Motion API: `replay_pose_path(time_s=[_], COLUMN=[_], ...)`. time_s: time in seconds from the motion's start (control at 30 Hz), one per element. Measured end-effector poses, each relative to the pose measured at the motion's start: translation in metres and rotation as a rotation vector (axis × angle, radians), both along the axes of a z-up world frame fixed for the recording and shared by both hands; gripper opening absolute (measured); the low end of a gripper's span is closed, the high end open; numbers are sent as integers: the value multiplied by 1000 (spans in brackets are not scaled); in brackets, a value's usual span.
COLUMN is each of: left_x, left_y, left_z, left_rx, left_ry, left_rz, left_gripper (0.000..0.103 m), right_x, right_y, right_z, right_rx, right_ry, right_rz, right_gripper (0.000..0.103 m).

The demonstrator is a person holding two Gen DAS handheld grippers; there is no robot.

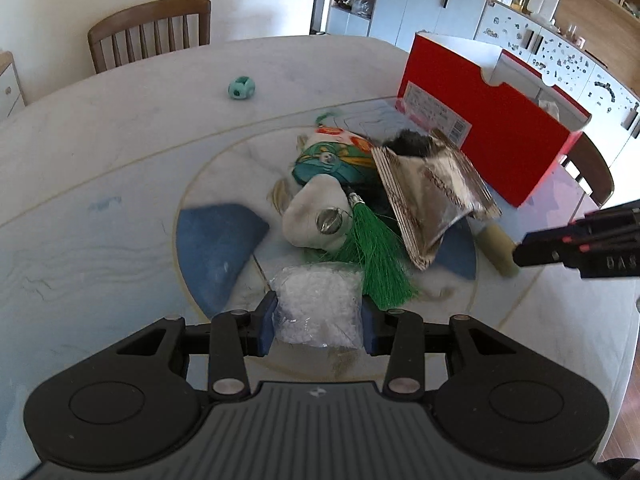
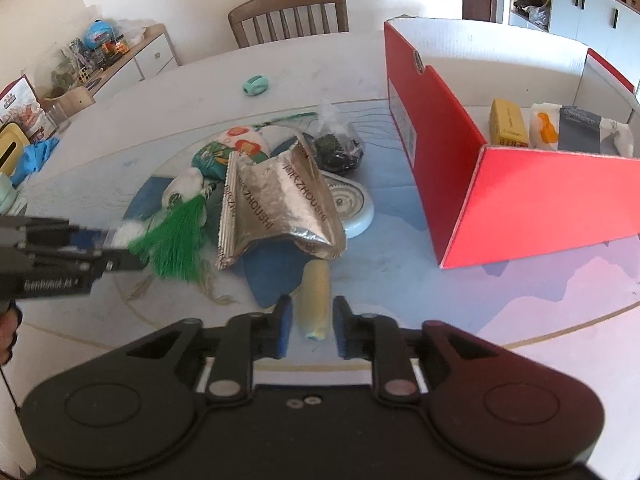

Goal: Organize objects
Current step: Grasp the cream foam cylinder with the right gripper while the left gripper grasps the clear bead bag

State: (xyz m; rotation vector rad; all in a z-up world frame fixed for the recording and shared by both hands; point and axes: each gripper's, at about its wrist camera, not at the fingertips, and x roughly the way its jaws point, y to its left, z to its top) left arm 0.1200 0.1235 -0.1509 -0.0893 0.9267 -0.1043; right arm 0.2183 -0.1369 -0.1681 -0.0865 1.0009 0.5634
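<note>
The left gripper (image 1: pixel 318 318) pinches a clear bag (image 1: pixel 316 308) at lower centre, likely bound for the red box (image 2: pixel 520 196) at right. The right gripper's (image 2: pixel 310 326) fingers (image 2: pixel 283 326) straddle a yellow roll (image 2: pixel 316 300), gaps showing either side. A foil pouch (image 2: pixel 276 204) and green tassel (image 2: pixel 176 240) crowd the pile between.

Two wooden chairs (image 1: pixel 150 28) (image 1: pixel 592 176) are standing at the table. One red box (image 2: pixel 520 200) is sitting there, holding four packets (image 2: pixel 508 122).
</note>
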Motion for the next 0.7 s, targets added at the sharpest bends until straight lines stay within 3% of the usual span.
replay_pose_path(time_s=[0.17,0.3,0.43,0.7], left_x=[-5,-14,-18,-13], left_y=[-4,2,8,-8], left_z=[-1,1,3,-7], left_rx=[4,-14,3,57], left_ry=[6,13,17,20], left_rz=[-39,-61,-59,-111], left_gripper=[43,57,58,58], right_x=[5,7,10,15], right_y=[2,2,2,8], right_z=[-5,-7,-11,-18], right_rx=[-4,-3,-8,-16], right_ry=[13,17,13,15], right_rz=[18,15,8,7], right_gripper=[29,38,46,46])
